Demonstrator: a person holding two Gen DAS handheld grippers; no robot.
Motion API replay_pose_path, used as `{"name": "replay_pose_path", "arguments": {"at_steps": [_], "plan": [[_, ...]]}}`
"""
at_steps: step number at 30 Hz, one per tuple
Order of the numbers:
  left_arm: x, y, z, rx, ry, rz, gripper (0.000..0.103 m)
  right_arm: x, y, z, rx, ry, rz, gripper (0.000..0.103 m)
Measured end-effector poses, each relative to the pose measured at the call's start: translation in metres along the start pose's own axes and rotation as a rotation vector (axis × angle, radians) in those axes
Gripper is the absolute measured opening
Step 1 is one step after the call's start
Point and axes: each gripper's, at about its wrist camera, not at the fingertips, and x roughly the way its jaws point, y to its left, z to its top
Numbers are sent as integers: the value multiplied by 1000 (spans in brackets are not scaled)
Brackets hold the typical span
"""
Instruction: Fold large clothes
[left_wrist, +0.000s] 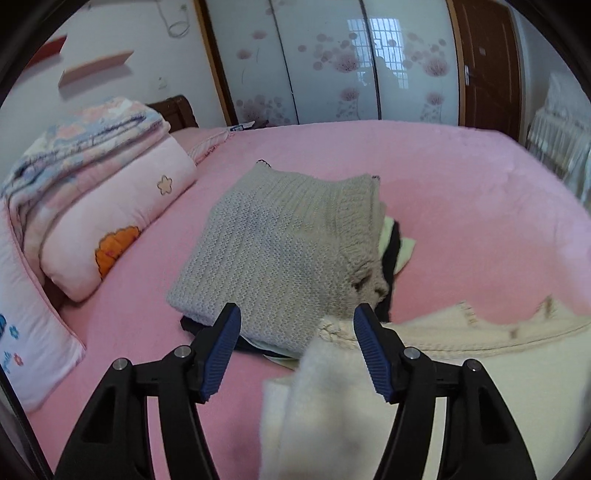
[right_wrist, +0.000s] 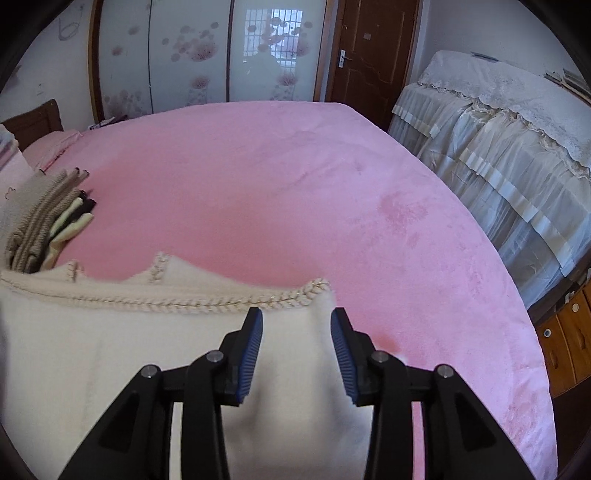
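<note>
Cream sweater (right_wrist: 110, 332) fills lower left of right wrist view and lower right of left wrist view (left_wrist: 480, 369), spread on pink bed (right_wrist: 295, 184), braided trim edge running across mid frame. Not folded yet as far as visible; a flap or sleeve bunches up at bottom centre of left view.

Left gripper (left_wrist: 295, 325): jaws wide apart, nothing clamped, cream fabric lying between and under them. Right gripper (right_wrist: 297, 325): jaws apart too, straddling the sweater's right corner, no grip on it.

Stack of folded clothes (left_wrist: 280, 251) sits centre of left view, grey knit on top, dark and pale green layers peeking out below; same stack at left edge of right view. So at least several garments look done, cream one is the item in hand, early in its fold. Folded quilts (left_wrist: 92, 184) at left of left view, wardrobe (right_wrist: 166, 55) across top. Whether more clothes wait off frame, can't tell.
</note>
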Motion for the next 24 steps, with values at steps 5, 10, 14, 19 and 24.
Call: {"name": "replay_pose_path", "arguments": {"at_steps": [5,10,14,19,24], "plan": [[-15,-16,-16,-51,68,-109,63,-19,42,0,9,0,132,38],[7,-80,-57,24,153,-164,63,-2,88,-13,20,31,226,38],[35,-124,-83,69,201,-161,63,34,109,-28,40,110,236,38],[57,-136,-94,114,178,-77,88,58,87,-40,14,108,173,39],[72,-117,-94,85,181,-107,103,67,7,-47,20,90,-136,39]]}}
